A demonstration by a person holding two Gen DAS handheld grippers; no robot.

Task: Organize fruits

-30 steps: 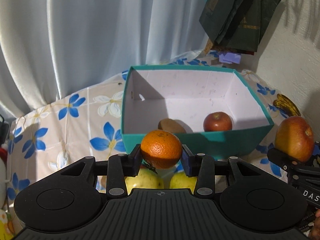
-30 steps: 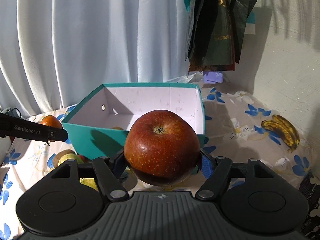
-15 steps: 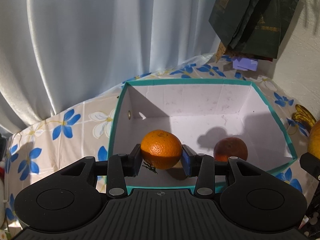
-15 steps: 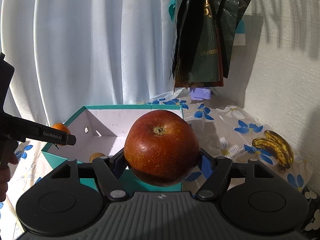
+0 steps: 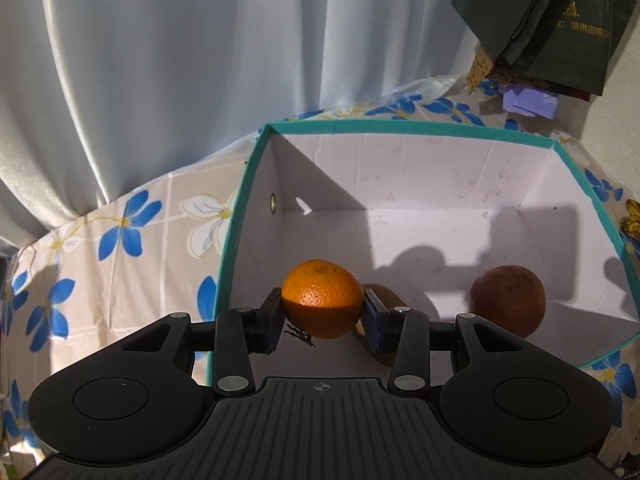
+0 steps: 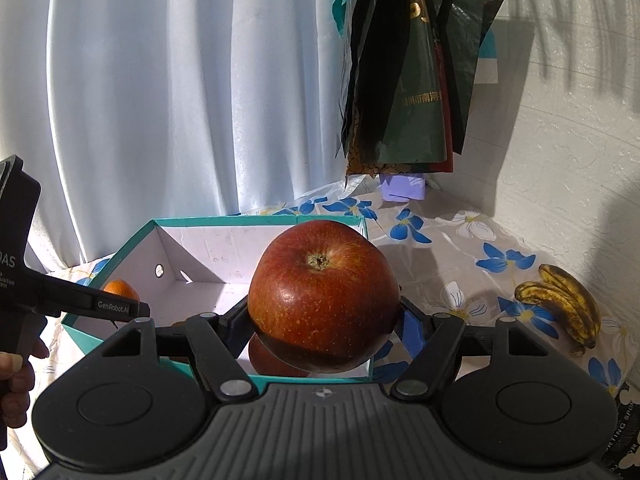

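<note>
Fruit is going into a teal box (image 5: 440, 130) with a white inside, set on a table (image 5: 132, 240) under a flowered cloth. The left gripper (image 5: 322, 318) clamps an orange (image 5: 322, 304) above the box floor, near the left wall. The right gripper (image 6: 324, 316) clamps a big red apple (image 6: 324, 296) over the box's near right corner. A dark red fruit (image 5: 507, 300) and a brown one (image 5: 380, 294) already lie inside. To finish well, judged from here: lower each fruit to a bare patch of floor before loosening, so nothing rolls or bruises.
</note>
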